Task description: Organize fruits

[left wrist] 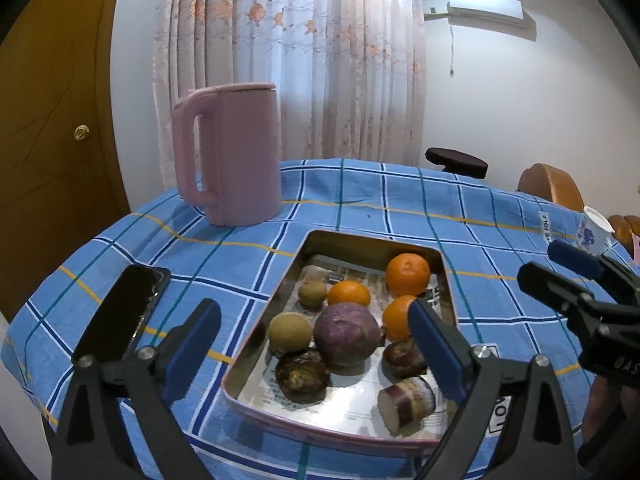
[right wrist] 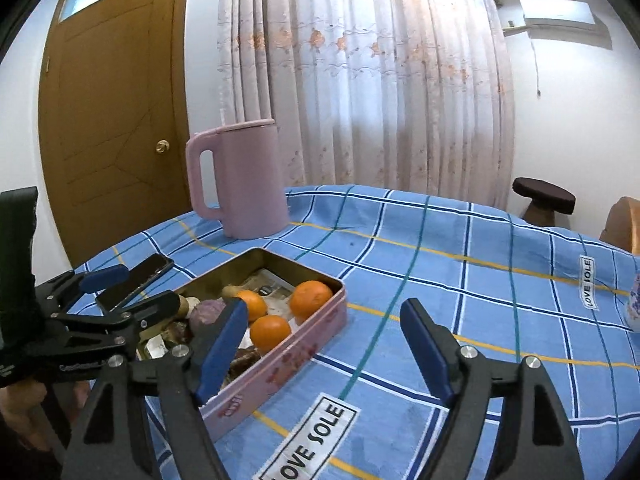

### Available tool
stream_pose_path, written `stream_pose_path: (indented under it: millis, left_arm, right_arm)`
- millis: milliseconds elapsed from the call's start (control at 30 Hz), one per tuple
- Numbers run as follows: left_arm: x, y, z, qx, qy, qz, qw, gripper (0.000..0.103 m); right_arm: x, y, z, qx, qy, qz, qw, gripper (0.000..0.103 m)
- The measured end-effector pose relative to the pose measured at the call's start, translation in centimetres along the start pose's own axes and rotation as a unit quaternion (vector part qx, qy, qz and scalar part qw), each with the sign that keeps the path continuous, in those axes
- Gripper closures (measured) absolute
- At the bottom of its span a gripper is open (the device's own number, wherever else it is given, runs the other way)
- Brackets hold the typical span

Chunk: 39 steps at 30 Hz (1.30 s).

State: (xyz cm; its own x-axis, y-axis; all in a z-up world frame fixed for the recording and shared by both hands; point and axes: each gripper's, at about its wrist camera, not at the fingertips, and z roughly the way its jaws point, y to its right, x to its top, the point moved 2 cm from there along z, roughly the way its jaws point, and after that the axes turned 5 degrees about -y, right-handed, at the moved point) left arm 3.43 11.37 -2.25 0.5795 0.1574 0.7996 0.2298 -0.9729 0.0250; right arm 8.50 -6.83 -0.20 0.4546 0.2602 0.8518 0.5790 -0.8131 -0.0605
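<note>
My left gripper (left wrist: pixel 316 344) hangs over the tin (left wrist: pixel 447 280), jaws apart and empty, with the purple fruit (left wrist: pixel 346 332) between them. I'd drop straight onto it, avoiding the oranges (left wrist: pixel 407 274). Right gripper (right wrist: pixel 324 352), jaws apart, hovers over tabletop; cloth label (right wrist: pixel 308 446) reads "LOVE SOLE".

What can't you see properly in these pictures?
- Third orange: left wrist view, partly behind the left claw's blue finger.
- Dark fruits in the tin: right wrist view, mostly hidden by the tin's wall and both claws.
- Paper cup: left wrist view, partly behind the right claw; cut off at the right wrist view's edge.
- Newspaper print: too small to read.
</note>
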Motion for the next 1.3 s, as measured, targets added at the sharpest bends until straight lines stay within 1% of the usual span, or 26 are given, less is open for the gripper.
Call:
stream_pose_path:
  millis: [433, 600, 933, 1233, 1300]
  left_arm:
    - [0.0, 0.5, -0.6, -0.003, 0.008, 0.004, 1.0, 0.006]
    - [0.0, 0.8, -0.7, -0.005, 0.01, 0.011, 0.9999, 0.004]
    - [0.0, 1.1, -0.7, -0.007, 0.009, 0.016, 0.9998, 0.003]
    - [-0.2, 1.4, -0.6, -0.008, 0.004, 0.019, 0.9998, 0.002]
    - [-0.2, 1.4, -0.7, -0.008, 0.004, 0.02, 0.9998, 0.0]
  right_arm:
    - [0.2, 0.3, -1.0, -0.005, 0.016, 0.005, 1.0, 0.023]
    - [0.1, 0.4, -1.2, -0.003, 0.016, 0.005, 1.0, 0.023]
    - [0.1, 0.6, -1.7, -0.002, 0.027, 0.008, 1.0, 0.023]
    - [0.0, 0.7, -1.7, -0.001, 0.028, 0.009, 1.0, 0.022]
    - [0.0, 0.7, -1.7, 0.0, 0.027, 0.008, 1.0, 0.022]
